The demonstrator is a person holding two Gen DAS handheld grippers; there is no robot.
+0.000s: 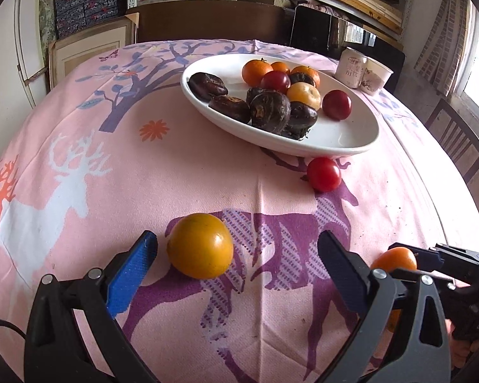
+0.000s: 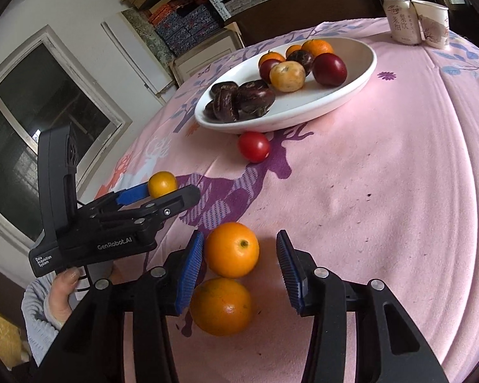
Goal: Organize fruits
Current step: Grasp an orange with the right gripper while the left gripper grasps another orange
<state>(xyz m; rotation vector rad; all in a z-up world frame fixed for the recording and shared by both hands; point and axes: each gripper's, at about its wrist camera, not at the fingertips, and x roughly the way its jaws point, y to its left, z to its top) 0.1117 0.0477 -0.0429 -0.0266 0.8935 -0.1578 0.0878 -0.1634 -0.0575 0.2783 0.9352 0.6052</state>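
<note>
left tongs [image 1: 236,249] gaping, yellow fruit [image 1: 200,245] sitting just inside left pad | right tongs [image 2: 241,252] spread, straddling orange [image 2: 231,249], nearer one | plate [image 1: 335,146] lying ahead

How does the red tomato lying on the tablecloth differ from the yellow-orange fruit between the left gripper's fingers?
The red tomato is deep red and smaller; the yellow-orange fruit is amber and bigger. The tomato lies just beside the white plate; the fruit lies farther away, between the open fingers of the left gripper. Both are round, glossy, and off the plate.

tablecloth [image 1: 79,127]: pink, deer print (purple, white, orange) | dish [image 1: 335,140]: white | claw pads [image 1: 131,274]: blue
</note>
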